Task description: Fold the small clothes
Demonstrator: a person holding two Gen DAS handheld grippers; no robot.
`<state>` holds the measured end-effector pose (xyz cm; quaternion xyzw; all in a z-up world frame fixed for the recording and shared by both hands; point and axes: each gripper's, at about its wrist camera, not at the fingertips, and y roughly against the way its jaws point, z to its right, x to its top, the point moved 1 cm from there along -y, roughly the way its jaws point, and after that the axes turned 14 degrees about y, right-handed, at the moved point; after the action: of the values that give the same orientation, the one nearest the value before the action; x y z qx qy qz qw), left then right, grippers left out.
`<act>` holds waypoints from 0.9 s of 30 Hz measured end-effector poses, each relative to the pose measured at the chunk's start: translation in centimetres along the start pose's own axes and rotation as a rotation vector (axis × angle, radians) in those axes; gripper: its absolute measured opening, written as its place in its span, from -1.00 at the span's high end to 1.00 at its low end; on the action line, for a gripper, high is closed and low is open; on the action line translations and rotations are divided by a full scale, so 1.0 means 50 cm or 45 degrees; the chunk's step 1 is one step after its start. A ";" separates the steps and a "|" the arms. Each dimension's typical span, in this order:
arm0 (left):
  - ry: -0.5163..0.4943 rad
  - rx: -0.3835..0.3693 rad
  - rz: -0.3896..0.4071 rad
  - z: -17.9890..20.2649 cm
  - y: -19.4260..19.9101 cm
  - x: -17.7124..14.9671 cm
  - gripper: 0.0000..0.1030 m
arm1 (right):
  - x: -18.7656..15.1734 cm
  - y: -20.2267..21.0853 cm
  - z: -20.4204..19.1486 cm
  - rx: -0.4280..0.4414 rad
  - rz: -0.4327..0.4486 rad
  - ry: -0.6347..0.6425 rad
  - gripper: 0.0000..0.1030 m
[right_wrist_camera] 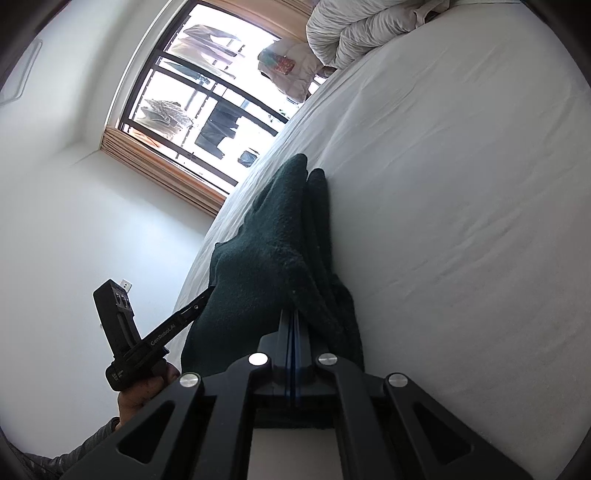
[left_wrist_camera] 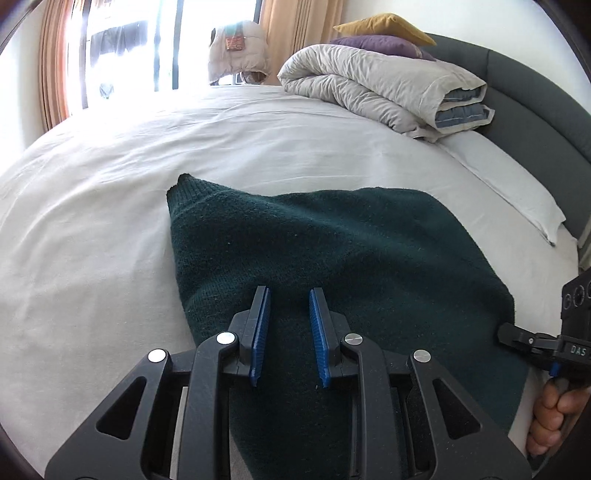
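A dark green knitted sweater lies on the white bed sheet, its top layer folded over. My left gripper is open, its blue pads just above the sweater's near part, holding nothing. My right gripper is shut on an edge of the sweater and holds it raised off the bed. The right gripper also shows at the right edge of the left wrist view, at the sweater's corner. The left gripper shows in the right wrist view, touching the raised cloth.
A rolled grey duvet with purple and yellow cushions sits at the bed's far right by the grey-green headboard. A white pillow lies at the right. A window with curtains is behind the bed.
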<state>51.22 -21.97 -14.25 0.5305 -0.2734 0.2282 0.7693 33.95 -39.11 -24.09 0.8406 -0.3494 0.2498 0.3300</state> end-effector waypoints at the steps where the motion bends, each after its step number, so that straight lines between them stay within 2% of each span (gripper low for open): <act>1: 0.016 -0.017 -0.006 -0.006 -0.002 0.002 0.59 | 0.001 -0.002 0.000 0.000 0.000 0.001 1.00; 3: 0.040 -0.045 -0.008 -0.016 -0.003 -0.001 0.59 | 0.001 -0.002 -0.001 -0.001 0.002 0.002 1.00; 6: 0.026 -0.023 0.010 -0.012 0.010 -0.006 0.59 | 0.001 -0.001 -0.001 -0.003 0.003 0.002 1.00; 8: 0.065 -0.039 0.024 -0.020 0.035 -0.012 0.58 | -0.001 0.003 0.000 -0.005 0.002 0.003 1.00; 12: 0.305 -0.157 0.037 -0.074 0.105 -0.037 0.56 | -0.005 0.016 0.005 0.006 0.009 -0.018 1.00; 13: 0.355 -0.160 0.032 -0.088 0.119 -0.044 0.37 | -0.005 0.019 0.004 -0.003 0.009 -0.020 1.00; 14: 0.387 -0.146 0.022 -0.098 0.129 -0.048 -0.31 | -0.007 0.026 0.002 -0.018 0.010 -0.023 1.00; 15: 0.427 -0.137 0.017 -0.113 0.142 -0.054 -0.63 | -0.008 0.034 -0.003 -0.033 0.012 -0.023 0.91; 16: 0.452 -0.147 0.032 -0.123 0.154 -0.057 -0.79 | -0.009 0.046 -0.011 -0.046 0.017 -0.016 0.56; 17: 0.477 -0.168 0.046 -0.135 0.168 -0.057 -0.79 | -0.011 0.060 -0.022 -0.040 0.031 -0.003 0.33; 19: 0.513 -0.186 0.027 -0.150 0.178 -0.053 -0.79 | -0.019 0.103 -0.051 -0.077 0.084 0.049 -0.51; 21: 0.544 -0.192 -0.001 -0.159 0.178 -0.048 -0.79 | -0.026 0.134 -0.070 -0.181 0.103 0.095 -0.55; 24: 0.526 -0.194 -0.066 -0.156 0.168 -0.045 -0.79 | -0.016 0.152 -0.066 -0.186 0.071 0.068 -0.54; 27: 0.428 -0.177 -0.133 -0.130 0.149 -0.041 -0.79 | 0.021 0.142 -0.068 -0.196 0.035 0.099 -0.49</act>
<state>46.06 -13.51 -12.34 0.4438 -0.1282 0.2539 0.8498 28.63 -40.91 -18.50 0.7975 -0.3662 0.2591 0.4034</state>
